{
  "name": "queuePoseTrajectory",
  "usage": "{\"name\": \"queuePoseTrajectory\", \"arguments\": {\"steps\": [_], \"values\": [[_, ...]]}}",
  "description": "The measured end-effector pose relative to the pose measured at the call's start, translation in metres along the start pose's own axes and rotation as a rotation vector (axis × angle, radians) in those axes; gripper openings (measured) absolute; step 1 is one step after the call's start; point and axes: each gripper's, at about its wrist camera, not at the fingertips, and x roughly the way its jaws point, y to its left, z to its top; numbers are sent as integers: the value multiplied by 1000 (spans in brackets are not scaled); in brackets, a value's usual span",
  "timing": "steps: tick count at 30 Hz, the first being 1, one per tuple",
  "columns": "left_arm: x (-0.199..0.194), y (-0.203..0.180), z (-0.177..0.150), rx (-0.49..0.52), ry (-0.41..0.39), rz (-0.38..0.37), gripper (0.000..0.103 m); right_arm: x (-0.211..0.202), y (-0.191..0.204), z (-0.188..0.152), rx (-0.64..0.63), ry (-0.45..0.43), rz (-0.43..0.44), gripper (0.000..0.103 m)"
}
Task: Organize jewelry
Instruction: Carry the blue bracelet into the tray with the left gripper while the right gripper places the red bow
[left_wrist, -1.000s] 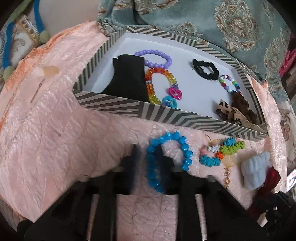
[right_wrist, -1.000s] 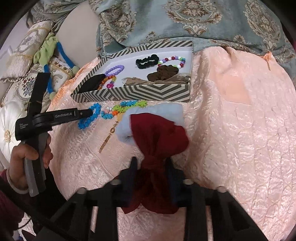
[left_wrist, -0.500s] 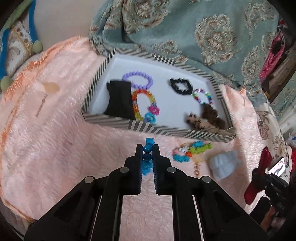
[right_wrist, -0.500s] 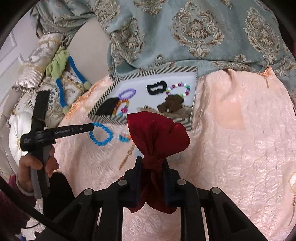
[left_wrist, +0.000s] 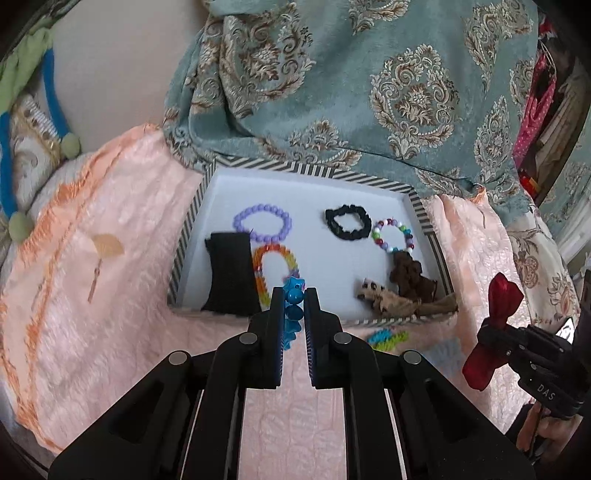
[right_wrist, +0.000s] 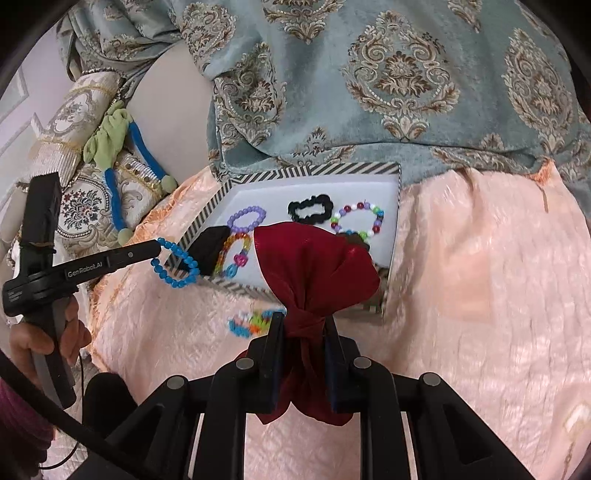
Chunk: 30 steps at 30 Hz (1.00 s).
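Now that both pieces are up off the bed, the left gripper (left_wrist: 293, 301) pinches the blue bracelet (right_wrist: 176, 266) and the right gripper (right_wrist: 303, 326) clamps the red scrunchie (right_wrist: 314, 266), both heading for the tray (left_wrist: 314, 171).

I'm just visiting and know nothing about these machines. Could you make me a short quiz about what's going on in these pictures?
1. True or false: the left gripper is shut on a blue bead bracelet.
2. What does the right gripper hold? A) black scrunchie B) dark red scrunchie C) purple bracelet
3. Fill in: the purple bead bracelet lies inside the striped ____.

Key:
1. True; it dangles from the gripper in the right wrist view.
2. B, the dark red scrunchie; the black scrunchie lies in the striped box.
3. Box.
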Motion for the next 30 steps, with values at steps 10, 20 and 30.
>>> {"name": "queuePoseTrajectory", "arguments": {"steps": [10, 20, 30], "values": [[32, -10, 39, 33, 6, 33, 9, 33, -11, 44, -30, 11, -30, 18], [82, -23, 82, 28, 25, 31, 9, 85, -41, 91, -7, 55, -53, 18], [146, -25, 111, -23, 71, 24, 9, 146, -58, 135, -22, 97, -60, 18]]}}
